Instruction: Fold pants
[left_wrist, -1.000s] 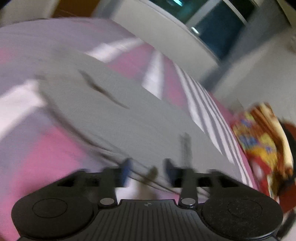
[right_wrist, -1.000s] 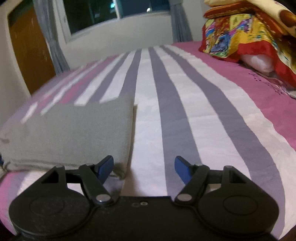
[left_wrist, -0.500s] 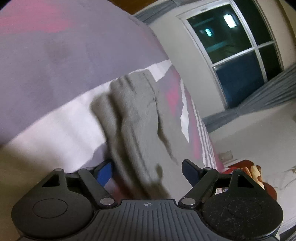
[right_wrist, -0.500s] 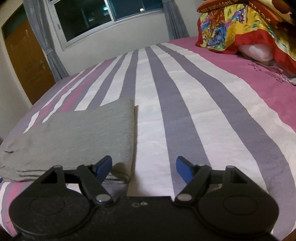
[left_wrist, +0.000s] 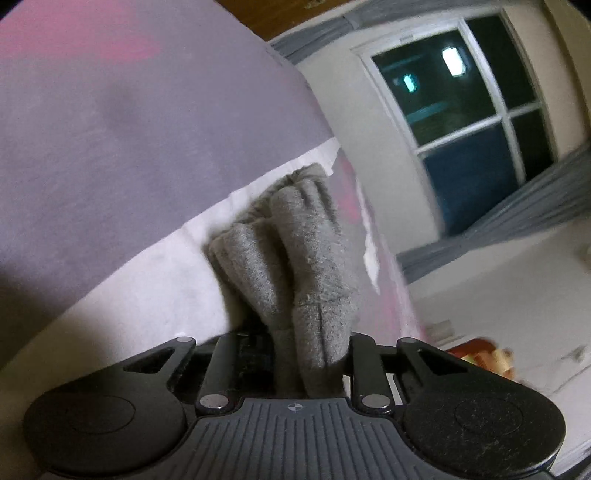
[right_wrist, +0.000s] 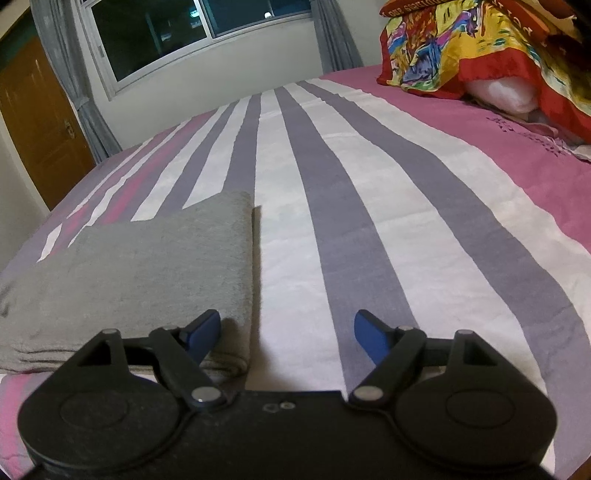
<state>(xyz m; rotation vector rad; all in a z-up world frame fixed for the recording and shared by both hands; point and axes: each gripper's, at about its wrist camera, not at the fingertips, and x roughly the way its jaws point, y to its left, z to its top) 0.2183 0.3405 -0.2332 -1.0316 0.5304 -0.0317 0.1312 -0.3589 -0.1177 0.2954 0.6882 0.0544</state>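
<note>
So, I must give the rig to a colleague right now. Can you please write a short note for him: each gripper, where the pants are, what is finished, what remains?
Left gripper: shut on the stacked end of the grey pants, fabric bunched between its fingers.
Right gripper: open, holding nothing; its left finger is over the near right corner of the pants.
Pants: lying on the striped bedsheet as a flat, layered rectangle, near the front left edge of the bed.
Done: the folds look made; several layers show along the near edge.
Left: probably a last fold or tidy-up, then release the left grip.
</note>
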